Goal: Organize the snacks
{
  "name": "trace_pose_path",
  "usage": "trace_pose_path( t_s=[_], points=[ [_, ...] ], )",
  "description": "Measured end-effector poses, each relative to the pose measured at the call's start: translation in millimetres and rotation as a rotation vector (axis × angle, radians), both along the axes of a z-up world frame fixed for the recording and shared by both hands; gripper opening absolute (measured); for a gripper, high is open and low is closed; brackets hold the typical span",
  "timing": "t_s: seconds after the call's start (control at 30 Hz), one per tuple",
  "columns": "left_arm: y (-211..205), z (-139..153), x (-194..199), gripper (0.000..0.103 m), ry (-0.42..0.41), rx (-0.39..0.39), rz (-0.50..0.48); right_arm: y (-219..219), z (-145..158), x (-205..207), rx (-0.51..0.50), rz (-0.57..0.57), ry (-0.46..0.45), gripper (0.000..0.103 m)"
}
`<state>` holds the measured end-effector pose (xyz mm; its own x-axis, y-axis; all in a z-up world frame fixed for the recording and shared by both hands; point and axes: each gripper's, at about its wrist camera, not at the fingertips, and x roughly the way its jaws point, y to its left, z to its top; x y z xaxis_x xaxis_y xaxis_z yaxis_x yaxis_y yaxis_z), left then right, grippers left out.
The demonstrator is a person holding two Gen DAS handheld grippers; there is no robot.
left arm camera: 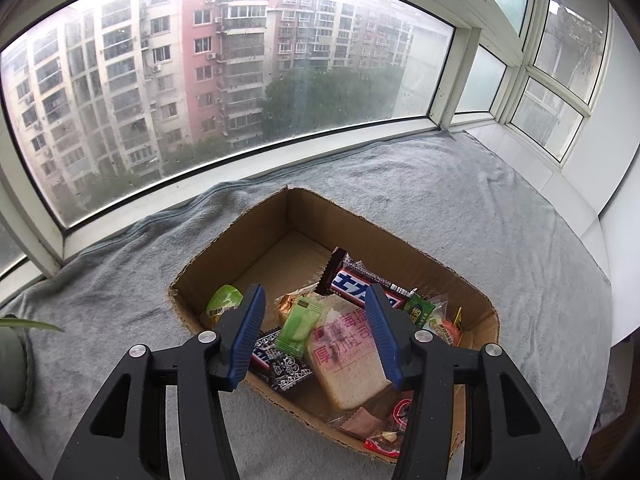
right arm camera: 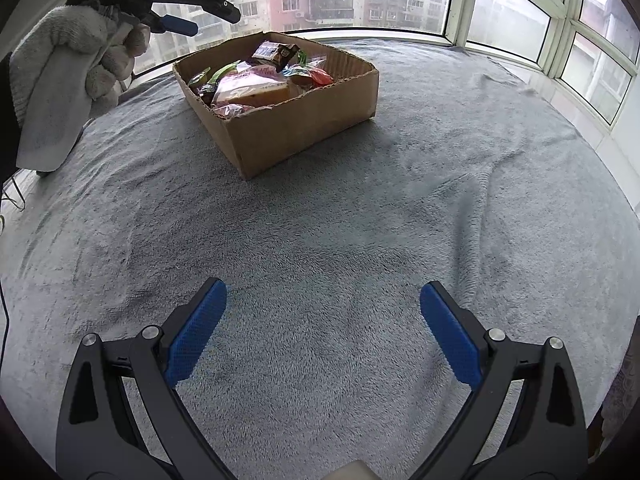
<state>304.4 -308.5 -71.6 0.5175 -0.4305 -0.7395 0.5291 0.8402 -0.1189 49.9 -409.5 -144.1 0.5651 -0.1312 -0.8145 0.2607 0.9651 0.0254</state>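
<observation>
An open cardboard box (left arm camera: 256,236) sits on a grey blanket (left arm camera: 460,208) by the window. Inside lie several wrapped snacks: a packed slice of bread (left arm camera: 348,356), a long chocolate bar (left arm camera: 360,284), a small green candy (left arm camera: 298,326) and a round green pack (left arm camera: 224,302). My left gripper (left arm camera: 314,294) hovers over the box's near half, open, with no snack pressed between its blue pads. The right wrist view shows the box (right arm camera: 304,124) further off and the left gripper (right arm camera: 176,24) in a gloved hand (right arm camera: 80,60). My right gripper (right arm camera: 324,286) is open over bare blanket.
The far half of the box floor (left arm camera: 288,256) holds nothing. Window frames (left arm camera: 256,156) run along the back and right side. A plant leaf (left arm camera: 28,324) pokes in at the left edge. The blanket (right arm camera: 400,200) spreads wide around the box, with a few folds.
</observation>
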Motion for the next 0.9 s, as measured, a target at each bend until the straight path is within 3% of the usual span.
trace_pose_path(
  t_s=[0.07, 0.27, 0.9],
  points=[
    [0.5, 0.4, -0.5, 0.065, -0.002, 0.006, 0.001, 0.1, 1.3, -0.2, -0.002, 0.0, -0.003, 0.099],
    [6.2, 4.4, -8.3, 0.075, -0.002, 0.015, 0.018, 2.9, 9.0, -0.2, -0.012, 0.007, -0.019, 0.099],
    [71.1, 34.0, -82.6, 0.076, -0.059, -0.023, 0.049, 9.4, 57.0, 7.6, -0.092, 0.013, -0.119, 0.099]
  ],
)
